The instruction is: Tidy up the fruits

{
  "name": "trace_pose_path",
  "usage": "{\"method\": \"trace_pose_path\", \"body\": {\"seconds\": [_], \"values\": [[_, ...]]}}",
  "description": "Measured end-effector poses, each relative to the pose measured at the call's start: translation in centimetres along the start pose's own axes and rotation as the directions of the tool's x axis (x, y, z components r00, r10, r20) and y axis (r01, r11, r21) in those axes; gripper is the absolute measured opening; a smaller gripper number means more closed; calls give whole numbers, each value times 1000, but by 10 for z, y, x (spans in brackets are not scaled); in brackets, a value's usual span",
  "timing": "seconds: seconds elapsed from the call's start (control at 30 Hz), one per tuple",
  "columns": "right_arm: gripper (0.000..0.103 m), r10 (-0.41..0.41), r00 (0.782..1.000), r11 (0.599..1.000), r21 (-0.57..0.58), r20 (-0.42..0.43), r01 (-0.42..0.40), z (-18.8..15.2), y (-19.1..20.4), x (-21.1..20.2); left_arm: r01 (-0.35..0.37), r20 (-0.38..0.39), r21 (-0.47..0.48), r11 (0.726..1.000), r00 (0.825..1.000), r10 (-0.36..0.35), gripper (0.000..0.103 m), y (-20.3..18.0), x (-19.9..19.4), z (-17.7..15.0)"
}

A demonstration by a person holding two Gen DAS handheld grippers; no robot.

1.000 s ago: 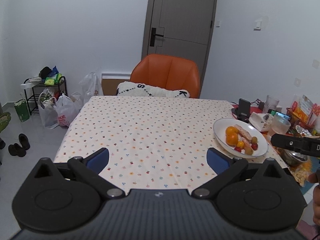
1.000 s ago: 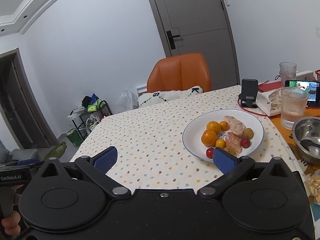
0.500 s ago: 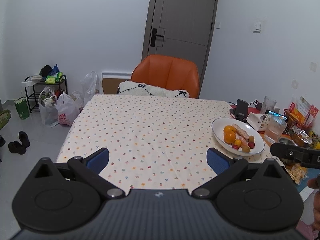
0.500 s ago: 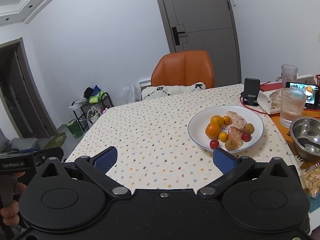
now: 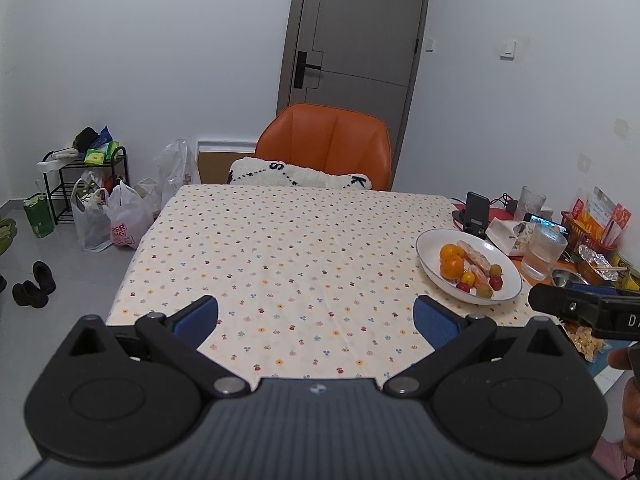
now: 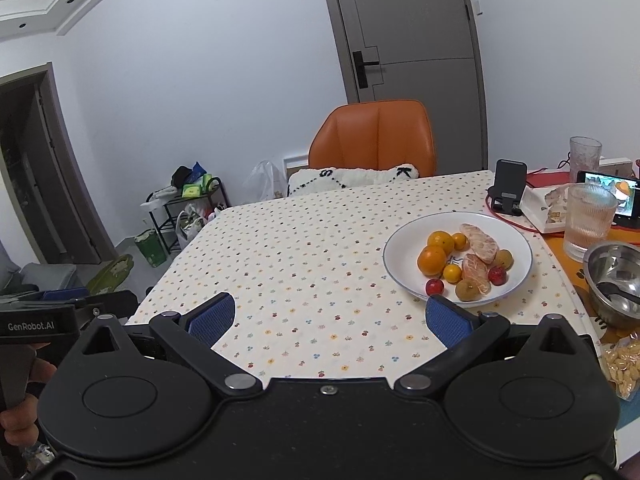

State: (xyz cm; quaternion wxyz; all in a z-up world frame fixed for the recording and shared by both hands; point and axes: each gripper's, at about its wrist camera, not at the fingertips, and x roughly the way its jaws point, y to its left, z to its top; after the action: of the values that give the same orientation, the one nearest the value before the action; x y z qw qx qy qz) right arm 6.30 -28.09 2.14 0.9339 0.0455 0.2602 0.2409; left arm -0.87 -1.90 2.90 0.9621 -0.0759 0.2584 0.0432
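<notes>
We held left hand-held gripper (image 5: 316, 318) and right hand-held gripper (image 6: 330, 316) wide open, empty, short of white round plate (image 6: 404, 248). Round fruits (image 6: 432, 260) could roll off onto floral-cloth worktop (image 6: 300, 264) if nudged.

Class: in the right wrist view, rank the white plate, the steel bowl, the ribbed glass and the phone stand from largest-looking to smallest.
1. white plate
2. steel bowl
3. ribbed glass
4. phone stand
The stand sits farther back, so its last place is unsure.
</notes>
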Motion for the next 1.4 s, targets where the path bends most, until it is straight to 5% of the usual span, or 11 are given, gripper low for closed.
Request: {"method": "trace_pose_path", "body": {"seconds": [1.4], "values": [[103, -6, 1000, 1000, -7, -7, 6, 0, 1, 0, 11, -14, 19, 1000, 1000, -11, 103, -6, -1, -2]]}}
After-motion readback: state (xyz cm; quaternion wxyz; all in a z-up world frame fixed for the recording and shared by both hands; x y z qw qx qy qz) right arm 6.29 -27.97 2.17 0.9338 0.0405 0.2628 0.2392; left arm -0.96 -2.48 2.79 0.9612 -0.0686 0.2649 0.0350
